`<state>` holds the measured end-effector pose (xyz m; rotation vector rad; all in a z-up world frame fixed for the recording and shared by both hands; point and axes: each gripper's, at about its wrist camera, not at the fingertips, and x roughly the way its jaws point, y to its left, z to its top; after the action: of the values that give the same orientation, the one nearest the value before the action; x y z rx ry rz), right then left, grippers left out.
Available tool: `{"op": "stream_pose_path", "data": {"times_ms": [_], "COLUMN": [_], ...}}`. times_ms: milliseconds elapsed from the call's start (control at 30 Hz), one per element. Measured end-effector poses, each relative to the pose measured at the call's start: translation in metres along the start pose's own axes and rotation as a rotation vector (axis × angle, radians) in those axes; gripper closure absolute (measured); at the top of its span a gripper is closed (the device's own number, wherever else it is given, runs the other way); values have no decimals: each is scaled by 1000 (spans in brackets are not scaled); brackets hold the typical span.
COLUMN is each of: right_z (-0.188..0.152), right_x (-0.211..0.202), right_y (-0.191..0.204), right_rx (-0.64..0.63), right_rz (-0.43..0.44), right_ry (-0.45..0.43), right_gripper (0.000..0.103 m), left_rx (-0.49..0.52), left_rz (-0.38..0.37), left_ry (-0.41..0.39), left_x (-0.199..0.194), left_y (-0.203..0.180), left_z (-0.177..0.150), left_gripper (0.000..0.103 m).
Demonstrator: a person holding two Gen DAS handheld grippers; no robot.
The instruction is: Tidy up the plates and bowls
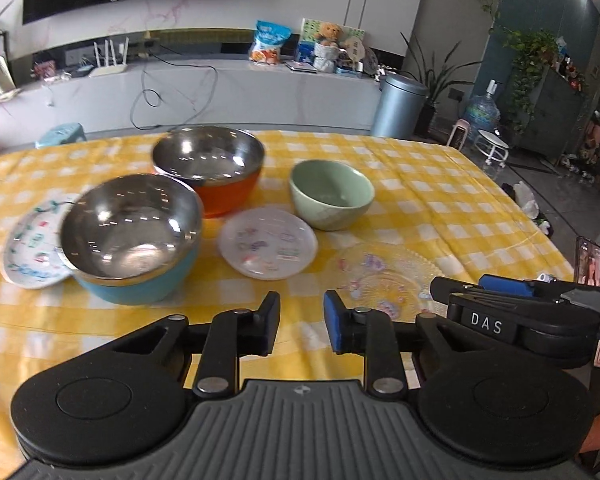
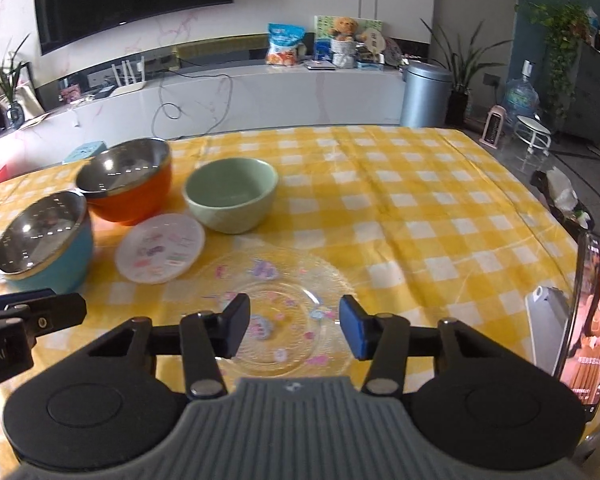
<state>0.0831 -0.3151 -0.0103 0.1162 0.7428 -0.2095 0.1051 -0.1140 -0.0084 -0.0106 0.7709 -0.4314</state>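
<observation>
On the yellow checked tablecloth stand a steel bowl with a blue shell (image 1: pixel 132 240) (image 2: pixel 44 240), a steel bowl with an orange shell (image 1: pixel 212 168) (image 2: pixel 128 180) and a green ceramic bowl (image 1: pixel 330 194) (image 2: pixel 232 194). A white printed plate (image 1: pixel 266 246) (image 2: pixel 160 248) lies between them, a second patterned plate (image 1: pixel 28 248) sits partly under the blue bowl, and a clear glass plate (image 1: pixel 384 276) (image 2: pixel 276 304) lies nearest. My left gripper (image 1: pixel 302 322) hovers in front of the white plate, jaws apart with nothing between them. My right gripper (image 2: pixel 294 330) hangs above the glass plate, jaws apart and empty.
A phone (image 2: pixel 592 324) with a lit screen stands propped at the table's right edge, beside a silver block (image 2: pixel 546 320). The far right half of the tablecloth (image 2: pixel 420 184) carries nothing. Beyond the table are a white counter (image 1: pixel 220 88) and a grey bin (image 1: pixel 400 104).
</observation>
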Motion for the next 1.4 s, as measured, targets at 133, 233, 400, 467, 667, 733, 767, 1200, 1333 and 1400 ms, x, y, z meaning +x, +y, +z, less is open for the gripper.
{"op": "stream_pose_path", "data": {"times_ms": [133, 233, 400, 467, 667, 733, 767, 1200, 1333, 1400], "right_z": [-1, -1, -2, -4, -10, -10, -10, -15, -18, -18], "right_x": [8, 17, 27, 33, 45, 48, 49, 56, 56, 56], "right_y": [-18, -28, -34, -39, -48, -46, -46, -48, -45, -43], "right_rx": [46, 95, 118, 144, 237, 237, 240, 273, 251, 237], "right_rz": [-2, 2, -13, -10, 35, 39, 45, 52, 42, 35], "right_ry": [9, 23, 30, 48, 99, 102, 106, 129, 112, 109], "right_gripper": [65, 71, 72, 72, 72, 73, 74, 75, 76, 77], "left_rx": [-41, -56, -70, -93, -111, -108, -108, -156, -162, -154], "left_rz": [-51, -71, -72, -81, -78, -75, -74, -65, -79, -71], "left_ry": [30, 27, 40, 45, 46, 33, 35, 66, 81, 77], "left_x": [19, 28, 45, 50, 61, 61, 62, 75, 81, 81], "left_y": [-5, -9, -10, -6, -6, -6, -6, 1, 0, -3], "left_z": [-2, -4, -4, -4, -7, -7, -7, -10, -12, -12], "left_gripper": [85, 86, 88, 88, 87, 87, 86, 86, 86, 86]}}
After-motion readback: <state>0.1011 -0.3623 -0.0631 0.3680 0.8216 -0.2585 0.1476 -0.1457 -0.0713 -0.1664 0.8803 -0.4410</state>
